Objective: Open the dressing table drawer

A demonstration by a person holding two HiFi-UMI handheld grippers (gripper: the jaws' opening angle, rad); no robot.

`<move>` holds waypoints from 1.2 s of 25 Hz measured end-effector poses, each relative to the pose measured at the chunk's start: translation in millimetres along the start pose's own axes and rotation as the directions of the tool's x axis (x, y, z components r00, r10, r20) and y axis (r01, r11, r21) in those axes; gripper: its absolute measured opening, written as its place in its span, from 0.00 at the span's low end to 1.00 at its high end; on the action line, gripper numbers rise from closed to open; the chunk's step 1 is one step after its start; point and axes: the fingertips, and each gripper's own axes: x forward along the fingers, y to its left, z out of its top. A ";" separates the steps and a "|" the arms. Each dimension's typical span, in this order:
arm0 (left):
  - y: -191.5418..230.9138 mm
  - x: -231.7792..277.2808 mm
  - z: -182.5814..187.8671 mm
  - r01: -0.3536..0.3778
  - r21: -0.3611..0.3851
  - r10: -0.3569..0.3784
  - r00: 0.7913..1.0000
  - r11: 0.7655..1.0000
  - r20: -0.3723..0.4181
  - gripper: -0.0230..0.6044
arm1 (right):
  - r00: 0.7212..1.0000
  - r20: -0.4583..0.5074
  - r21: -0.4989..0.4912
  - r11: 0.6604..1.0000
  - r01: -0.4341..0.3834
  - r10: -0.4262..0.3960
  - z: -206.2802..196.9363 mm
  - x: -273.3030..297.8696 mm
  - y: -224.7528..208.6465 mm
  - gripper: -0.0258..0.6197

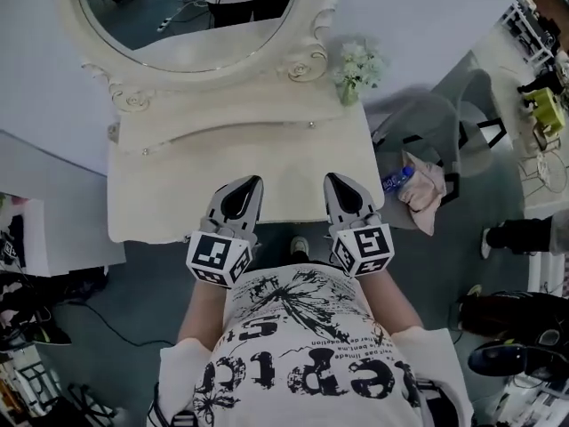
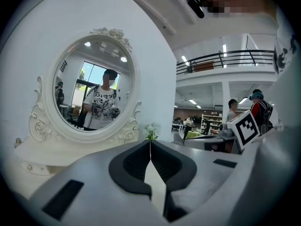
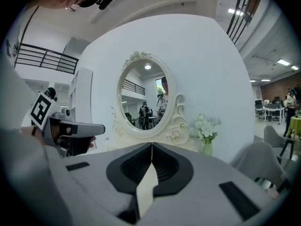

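- Head view: a big open hall with a grey floor and a white wall panel along the top. The cream-white carved dressing table (image 1: pixel 178 207) sits upper middle. Its oval scroll-framed mirror (image 1: pixel 191 25) is above, and a small vase of white flowers (image 1: pixel 357 68) stands at its upper-right corner.
- Under the mirror there's a low raised tier with a curved drawer front (image 1: pixel 222 136) and a tiny round metal knob (image 1: pixel 145 151) near each end. Anything below the tabletop edge is hidden from up here.
- The grey left gripper (image 1: pixel 257 182) and grey right gripper (image 1: pixel 330 178) hover over the near edge of the top, lower middle. Both are pinched closed with nothing in them.
- Left gripper view: the jaws meet tip to tip, empty. The mirror (image 2: pixel 94 95) is upper left and the drawer front (image 2: pixel 37 161) low left, well apart from the tips.
- Right gripper view: same deal, pads together, empty. The mirror (image 3: pixel 145 105) is dead centre with the flowers (image 3: pixel 206 128) to its right.
- My guess on handling: it's glossy painted wood, stiff, and the drawer is small and light, so it should slide easily. The knob looks little and slick, so pinch it square with the tips and pull straight, or it'll slip or jam.
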 end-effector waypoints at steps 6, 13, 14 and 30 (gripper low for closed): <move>4.9 53.0 -0.7 -0.082 -0.024 0.082 0.997 0.996 -0.001 0.07 | 0.997 -0.036 0.025 0.997 -0.069 0.070 -3.6 40.2 -50.7 0.07; 20.3 89.9 -19.2 -0.130 -0.034 0.128 0.990 0.991 -0.052 0.07 | 0.983 -0.145 0.038 0.994 -0.104 0.108 -44.1 89.3 -83.0 0.07; 24.5 92.8 -22.1 -0.136 -0.039 0.133 0.990 0.990 -0.055 0.07 | 0.979 -0.165 0.035 0.993 -0.111 0.115 -52.8 96.7 -84.3 0.07; 92.6 139.6 -85.6 -0.172 -0.103 0.155 0.975 0.980 -0.157 0.07 | 0.905 -0.421 0.022 0.998 -0.064 0.067 -168.7 207.5 -126.9 0.22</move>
